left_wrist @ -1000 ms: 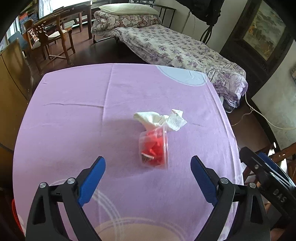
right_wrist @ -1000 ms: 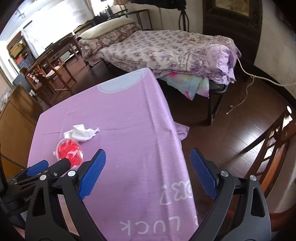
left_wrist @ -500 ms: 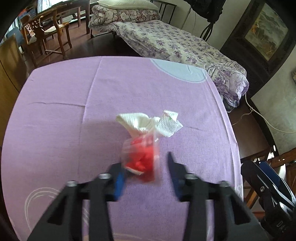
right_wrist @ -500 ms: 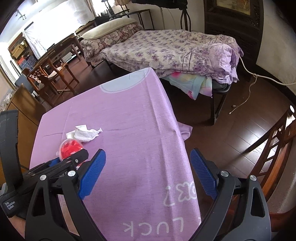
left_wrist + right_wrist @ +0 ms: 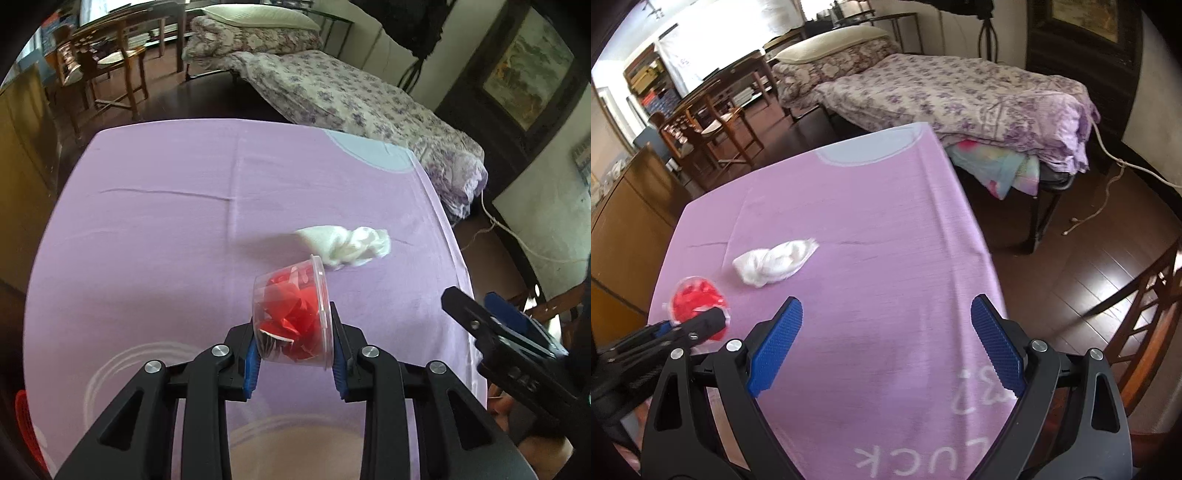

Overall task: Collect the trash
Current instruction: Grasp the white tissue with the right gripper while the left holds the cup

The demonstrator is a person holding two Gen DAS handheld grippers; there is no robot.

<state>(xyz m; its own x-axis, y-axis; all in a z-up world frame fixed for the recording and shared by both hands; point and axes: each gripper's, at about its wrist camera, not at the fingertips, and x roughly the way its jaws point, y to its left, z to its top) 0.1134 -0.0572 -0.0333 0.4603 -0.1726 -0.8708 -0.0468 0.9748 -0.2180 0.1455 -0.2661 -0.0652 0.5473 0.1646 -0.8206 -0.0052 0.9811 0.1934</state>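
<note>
The left gripper clamps a clear round plastic cup of red scraps above the purple tablecloth, its mouth tilted away; a crumpled white tissue lies lengthwise just beyond; the right gripper gapes wide, holding nothing

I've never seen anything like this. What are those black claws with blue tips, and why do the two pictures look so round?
No robot here: a person holds one hand tool in each hand, each with a wide-angle camera looking along its fingers. In the left camera's picture, the left claw is squeezing a clear plastic cup of red scraps. In the right camera's picture, the right claw stands open and empty. A crumpled white paper towel lies on the purple tablecloth.
</note>
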